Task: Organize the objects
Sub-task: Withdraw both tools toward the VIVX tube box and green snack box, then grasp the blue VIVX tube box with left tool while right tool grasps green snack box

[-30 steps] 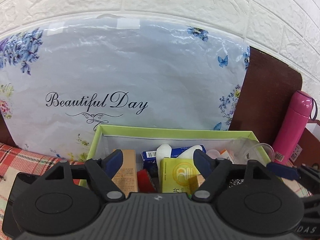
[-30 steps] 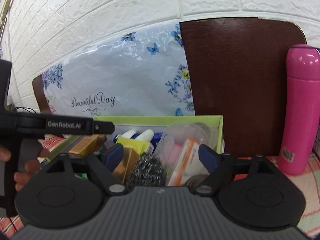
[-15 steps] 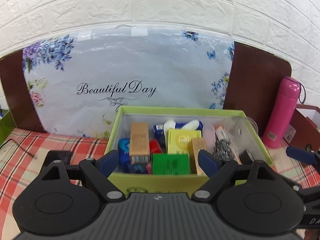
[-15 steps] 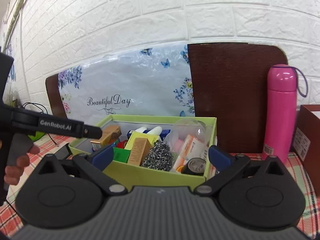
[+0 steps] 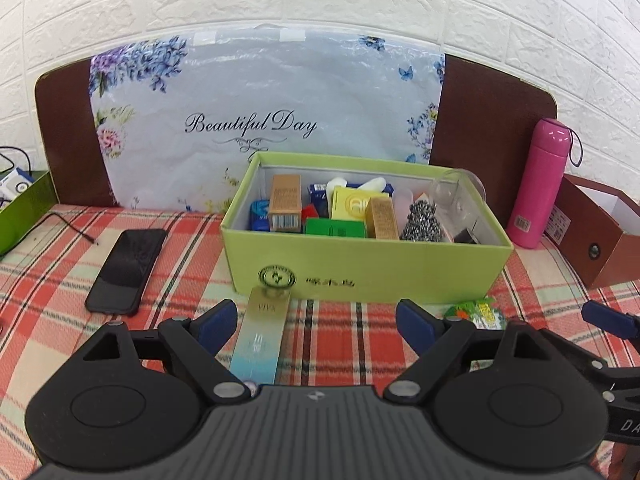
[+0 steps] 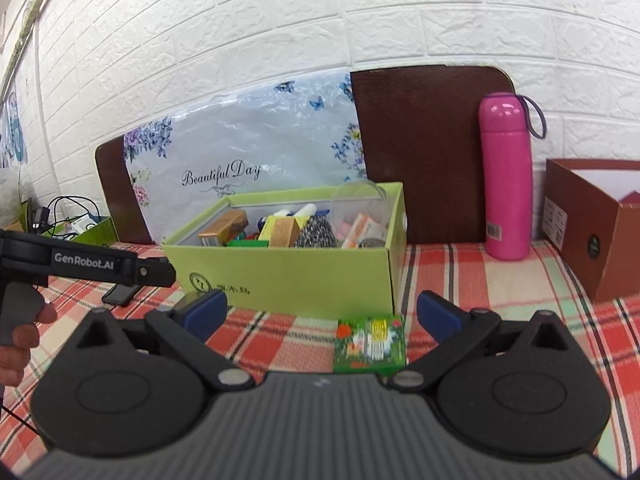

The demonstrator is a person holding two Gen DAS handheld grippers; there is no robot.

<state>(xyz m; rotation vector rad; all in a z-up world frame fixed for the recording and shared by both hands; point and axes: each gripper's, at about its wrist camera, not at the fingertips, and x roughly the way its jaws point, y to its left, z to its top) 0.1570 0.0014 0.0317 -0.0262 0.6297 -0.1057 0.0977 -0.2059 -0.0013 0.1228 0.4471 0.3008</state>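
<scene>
A light green box (image 5: 360,264) stands on the checked cloth, filled with several small cartons, a steel scourer (image 5: 422,220) and a clear cup (image 5: 456,200). In front of it lies a long pale carton (image 5: 262,336), between the fingers of my left gripper (image 5: 316,322) and nearer the left one; the gripper is open and touches nothing. A green snack packet (image 6: 370,344) lies flat before the box (image 6: 288,272), between the wide-open fingers of my right gripper (image 6: 320,312), untouched. The packet (image 5: 478,312) also shows in the left wrist view.
A black phone (image 5: 126,270) lies left of the box, with a cable beside it. A pink bottle (image 6: 508,180) and a brown carton (image 6: 592,224) stand at the right. A floral bag (image 5: 264,120) and brown board lean on the brick wall behind. A hand (image 6: 20,336) holds the left gripper.
Both grippers have pulled back from over the green box, and their jaws stand wider. The long pale carton and the green packet on the cloth have come into view.
</scene>
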